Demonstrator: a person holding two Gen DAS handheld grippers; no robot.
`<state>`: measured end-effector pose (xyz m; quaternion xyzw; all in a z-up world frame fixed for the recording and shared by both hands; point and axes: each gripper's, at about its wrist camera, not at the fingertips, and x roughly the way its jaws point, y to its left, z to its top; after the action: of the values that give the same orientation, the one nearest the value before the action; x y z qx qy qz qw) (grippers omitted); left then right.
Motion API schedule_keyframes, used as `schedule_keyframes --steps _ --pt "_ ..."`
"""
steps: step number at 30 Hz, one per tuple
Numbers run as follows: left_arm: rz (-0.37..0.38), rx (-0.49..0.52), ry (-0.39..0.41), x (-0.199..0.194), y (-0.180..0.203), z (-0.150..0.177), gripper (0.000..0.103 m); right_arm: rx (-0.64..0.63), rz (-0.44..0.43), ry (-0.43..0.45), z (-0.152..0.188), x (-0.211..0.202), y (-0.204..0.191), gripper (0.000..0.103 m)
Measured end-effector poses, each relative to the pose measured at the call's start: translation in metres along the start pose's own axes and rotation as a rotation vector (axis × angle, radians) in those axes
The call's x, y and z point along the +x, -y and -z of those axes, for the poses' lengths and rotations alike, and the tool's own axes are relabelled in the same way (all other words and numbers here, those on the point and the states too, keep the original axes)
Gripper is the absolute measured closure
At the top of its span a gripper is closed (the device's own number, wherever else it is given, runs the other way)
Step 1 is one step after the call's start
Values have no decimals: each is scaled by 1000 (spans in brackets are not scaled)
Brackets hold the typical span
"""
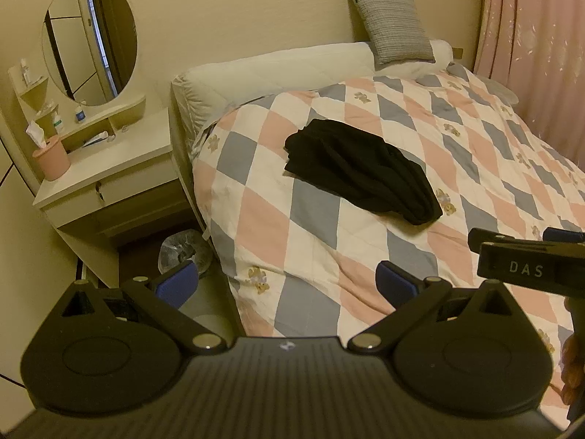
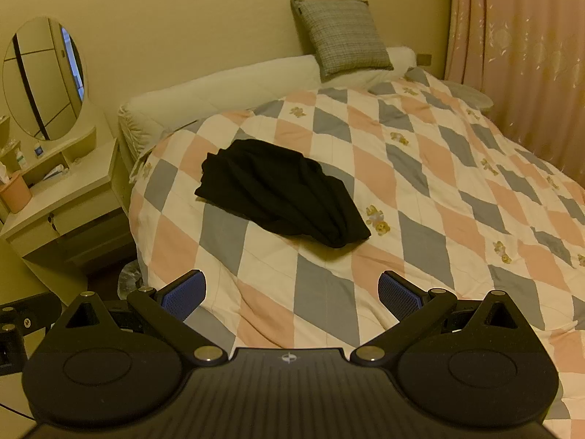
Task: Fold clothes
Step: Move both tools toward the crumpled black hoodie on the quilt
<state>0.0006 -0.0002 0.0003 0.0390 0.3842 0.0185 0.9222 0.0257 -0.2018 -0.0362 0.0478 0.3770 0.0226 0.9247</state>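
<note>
Bed [image 2: 420,168]: fills most of both views, covered by a quilt [image 1: 314,219] in pink, grey and white diamonds with small bear motifs. Its near-left corner hangs over the mattress edge toward the floor. Broad open quilt lies on every side of the garment, most of it to the right and toward the near edge.

Curtain [image 2: 519,44]: pink, hanging along the bed's far right side, close against the quilt edge.

Wall and bolster: a long white bolster [image 1: 278,69] runs along the head of the bed against the cream wall; a grey cushion [image 2: 340,36] leans upright on it.

Dresser [image 1: 109,168]: stands just beside the bed's left edge, leaving a narrow gap. An oval mirror [image 1: 91,36] rises behind its tabletop. A pink tissue holder [image 1: 51,159] sits at the tabletop's left end; small bottles stand on the shelf below the mirror. A bin with a clear liner [image 1: 182,252] stands on the floor in the gap below.

Black garment [image 2: 281,194]: lies bunched and creased on the quilt, left of centre, well apart from both tools, touching nothing but the quilt.

Left tongs [image 1: 287,285]: spread wide, holding nothing, above the bed's near-left corner.

Right tongs [image 2: 290,294]: spread wide, holding nothing, above the near edge of the quilt.
</note>
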Motion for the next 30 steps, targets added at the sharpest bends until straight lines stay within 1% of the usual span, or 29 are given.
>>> schedule_keyframes --steps 5,10,12,30 --pt "3 0 -3 1 1 -2 1 1 4 0 1 1 -2 0" --pt "6 0 -5 1 1 -5 1 9 4 -4 -5 -4 3 0" --pt "8 -7 -3 -1 -2 -1 1 15 4 -7 -8 -3 5 0" --pt "9 7 -25 12 3 -5 1 40 19 -24 -5 2 15 0"
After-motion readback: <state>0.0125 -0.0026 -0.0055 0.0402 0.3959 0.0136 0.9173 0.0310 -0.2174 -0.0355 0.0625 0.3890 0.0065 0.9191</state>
